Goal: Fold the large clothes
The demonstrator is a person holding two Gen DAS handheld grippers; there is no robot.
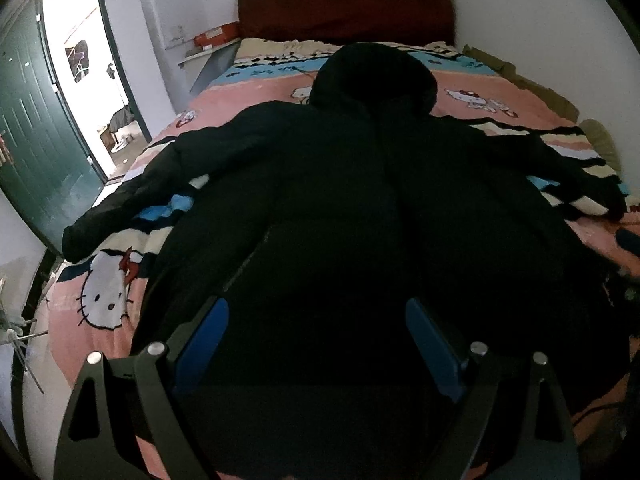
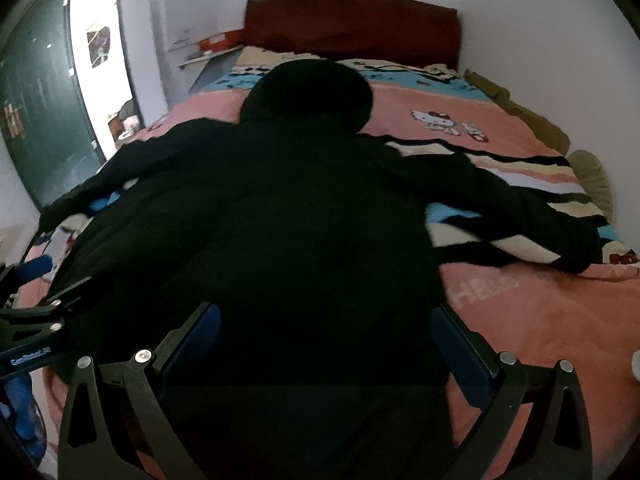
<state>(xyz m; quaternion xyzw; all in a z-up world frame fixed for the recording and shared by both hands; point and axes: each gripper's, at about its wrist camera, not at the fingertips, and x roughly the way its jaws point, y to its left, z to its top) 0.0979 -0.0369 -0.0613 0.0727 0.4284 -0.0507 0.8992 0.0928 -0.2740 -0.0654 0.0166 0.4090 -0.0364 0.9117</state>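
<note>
A large black hooded coat point(image 1: 340, 184) lies spread flat on the bed, hood toward the headboard, both sleeves stretched out to the sides. It also shows in the right wrist view point(image 2: 304, 208). My left gripper point(image 1: 316, 320) is open, its blue pads wide apart over the coat's lower hem, nothing between them. My right gripper point(image 2: 324, 328) is open too, over the lower hem further right. The left gripper point(image 2: 36, 280) appears at the left edge of the right wrist view.
The bed has a pink Hello Kitty blanket point(image 1: 104, 292) and a dark red headboard point(image 1: 344, 8). A green door point(image 1: 36, 128) stands open on the left beside a bright doorway. An orange box point(image 1: 216, 36) sits on a bedside shelf. White walls surround the bed.
</note>
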